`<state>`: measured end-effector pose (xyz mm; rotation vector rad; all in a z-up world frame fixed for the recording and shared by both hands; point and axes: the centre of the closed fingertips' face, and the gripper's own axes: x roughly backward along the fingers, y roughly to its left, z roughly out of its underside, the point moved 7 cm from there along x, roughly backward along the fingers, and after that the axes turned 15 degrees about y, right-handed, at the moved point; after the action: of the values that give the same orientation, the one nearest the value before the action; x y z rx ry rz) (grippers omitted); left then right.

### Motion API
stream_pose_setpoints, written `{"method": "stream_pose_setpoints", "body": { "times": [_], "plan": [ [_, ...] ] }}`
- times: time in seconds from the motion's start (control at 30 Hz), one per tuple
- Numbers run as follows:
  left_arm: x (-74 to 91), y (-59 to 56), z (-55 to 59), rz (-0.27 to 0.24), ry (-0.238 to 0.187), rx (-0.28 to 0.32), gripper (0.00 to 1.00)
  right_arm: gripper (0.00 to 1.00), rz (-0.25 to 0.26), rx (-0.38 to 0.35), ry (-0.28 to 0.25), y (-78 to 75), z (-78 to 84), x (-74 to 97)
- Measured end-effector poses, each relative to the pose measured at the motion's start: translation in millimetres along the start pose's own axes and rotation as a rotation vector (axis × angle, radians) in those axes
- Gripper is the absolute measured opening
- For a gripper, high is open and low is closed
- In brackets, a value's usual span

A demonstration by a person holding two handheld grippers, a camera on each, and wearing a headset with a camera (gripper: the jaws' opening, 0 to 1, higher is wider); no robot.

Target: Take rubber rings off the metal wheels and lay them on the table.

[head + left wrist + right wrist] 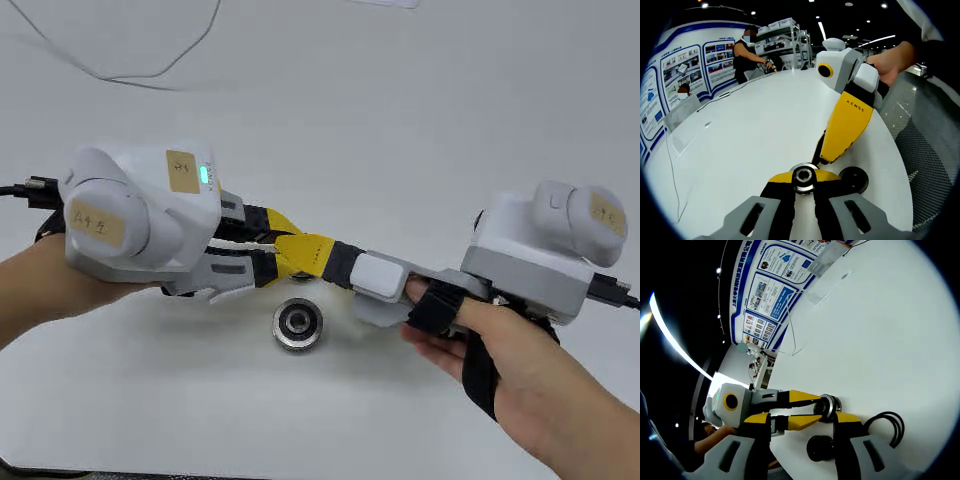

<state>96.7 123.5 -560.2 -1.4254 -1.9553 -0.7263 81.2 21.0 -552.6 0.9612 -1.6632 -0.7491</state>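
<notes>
White table (400, 100) in a big hall, with a thin cable (150, 70) trailing across the far end and a wall of blue-framed posters (685, 65) behind it in the left gripper view.

The left gripper (803, 186) has its yellow-tipped jaws closed in on a small metal wheel (804, 175). It's pinched by the sides, hub facing the camera, and held just off the tabletop.

The right gripper (801, 419) comes in from the other side with its jaws spread wide and nothing in them. In its own view the left gripper's jaws and the held wheel sit in the gap, with the wheel close to the right-hand tip. From the head view, one yellow jaw crosses over the left gripper's tips.

A second wheel (298, 323) lies flat on the table just below where the two grippers meet, dark band around a shiny hub. A loose black rubber ring (886, 427) lies on the table near it, off to the side in the right gripper view.
</notes>
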Motion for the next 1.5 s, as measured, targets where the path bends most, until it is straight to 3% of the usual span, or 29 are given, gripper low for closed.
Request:
{"method": "stream_pose_setpoints", "body": {
  "times": [0.27,0.53,1.07,1.5],
  "plan": [
    [0.3,-0.8,-1.0,0.001,0.000,-0.002,0.13,0.42,0.024,-0.021,-0.029,-8.0,-3.4,-0.6],
    [0.5,-0.6,-0.2,0.001,-0.001,-0.002,0.13,0.28,0.071,0.002,-0.026,-15.2,-4.3,-0.5],
    [0.6,-0.4,0.9,0.001,-0.001,-0.003,0.13,0.11,0.128,0.030,-0.017,-24.6,-4.6,-0.1],
    [0.5,-0.7,1.5,-0.001,-0.002,-0.002,0.13,0.05,0.158,0.017,-0.017,-26.7,-4.5,-0.3]
  ]
}}
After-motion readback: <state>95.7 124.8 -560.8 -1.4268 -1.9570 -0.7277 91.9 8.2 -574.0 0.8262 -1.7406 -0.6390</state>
